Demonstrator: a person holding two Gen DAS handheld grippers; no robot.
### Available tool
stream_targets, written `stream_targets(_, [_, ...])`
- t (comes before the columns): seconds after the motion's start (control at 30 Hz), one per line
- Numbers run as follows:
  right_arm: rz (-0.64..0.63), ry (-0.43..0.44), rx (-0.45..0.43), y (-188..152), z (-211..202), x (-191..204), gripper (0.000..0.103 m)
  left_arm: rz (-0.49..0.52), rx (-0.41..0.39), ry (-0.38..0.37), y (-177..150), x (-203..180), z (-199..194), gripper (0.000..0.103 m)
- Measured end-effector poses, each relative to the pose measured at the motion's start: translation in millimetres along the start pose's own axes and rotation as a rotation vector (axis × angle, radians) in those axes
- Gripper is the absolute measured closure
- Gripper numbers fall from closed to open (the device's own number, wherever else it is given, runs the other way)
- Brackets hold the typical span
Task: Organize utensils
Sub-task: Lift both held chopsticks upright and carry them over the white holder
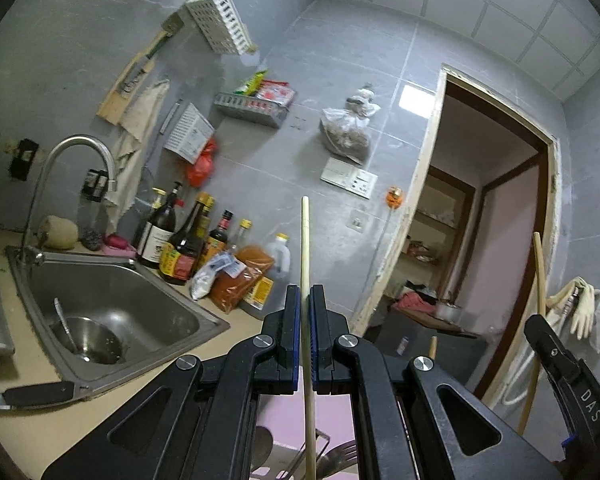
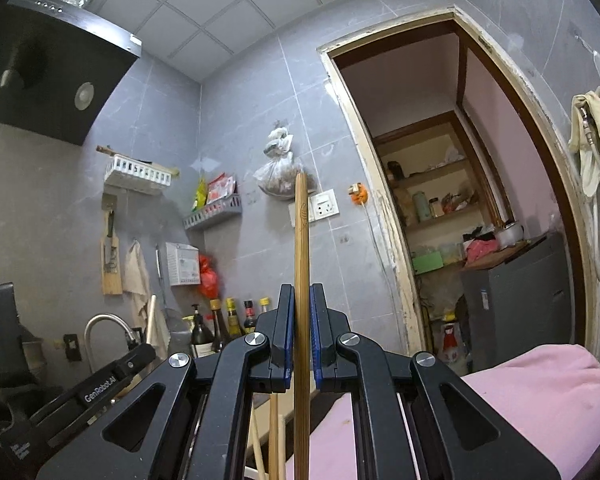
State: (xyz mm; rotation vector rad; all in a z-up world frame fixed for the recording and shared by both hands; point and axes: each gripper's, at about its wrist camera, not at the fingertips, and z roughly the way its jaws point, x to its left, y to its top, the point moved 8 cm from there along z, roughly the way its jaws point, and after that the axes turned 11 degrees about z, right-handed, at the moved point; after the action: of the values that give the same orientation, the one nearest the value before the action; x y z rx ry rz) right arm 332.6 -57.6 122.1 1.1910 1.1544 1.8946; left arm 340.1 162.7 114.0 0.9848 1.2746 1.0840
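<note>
Black, hard-plastic linkage arms with round silver rivets filled the foreground of both wrist views. Between them the left gripper [image 1: 309,300] was pinched nearly closed, its blue-edged pads clamping a thin, pale, smooth chopstick [image 1: 306,248] that ran straight up past the fingertips. The right gripper [image 2: 301,300] was likewise squeezed onto a thicker, darker brown chopstick [image 2: 301,248] with fine lengthwise grain and a squared tip. Both sticks stood upright in the air, in front of the grey tiled wall. Below the left gripper, a metal utensil rack [image 1: 320,450] showed dull spoon and fork shapes. To the left lay a brushed stainless-steel sink [image 1: 112,292] with a curved faucet [image 1: 76,160], a round steel bowl [image 1: 90,340] inside it, and glossy dark sauce bottles [image 1: 184,240] crowded on the beige countertop [image 1: 52,432] beside it. Soft pink cloth [image 2: 540,408] bulged at lower right in the right wrist view.
</note>
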Motion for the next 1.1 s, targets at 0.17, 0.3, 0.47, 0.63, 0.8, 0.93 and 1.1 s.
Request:
stream_targets(0.17, [-0.016,-0.003,-0.009,-4.8,1.5,0.4,0.098,0.028,0.012,0.023,-12.4,-4.7,0.8,0.101])
stream_targets(0.3, [-0.008,-0.001,-0.014,-4.6,2.5,-0.7,0.098,0.026,0.022,0.018,-18.8,-6.0,2.5,0.101])
stream_targets(0.47, [0.029,0.004,-0.016,11.8,1.4,-0.4,0.098,0.039,0.036,0.015,-26.3,-8.8,4.5,0.100])
stream_targets(0.63, [0.027,0.011,-0.029,24.7,6.9,5.4,0.098,0.046,0.041,0.006,-30.1,-11.7,3.0,0.100])
stream_targets(0.8, [0.010,-0.004,0.001,15.7,18.4,6.9,0.097,0.051,0.040,0.006,-31.1,-12.3,0.8,0.100])
stream_targets(0.93, [0.003,-0.014,0.017,7.2,21.5,5.5,0.097,0.062,0.048,-0.002,-35.0,-13.5,1.1,0.100])
stream_targets(1.1, [-0.012,-0.026,0.018,1.6,21.8,3.9,0.097,0.069,0.044,-0.010,-35.9,-16.1,-0.7,0.100])
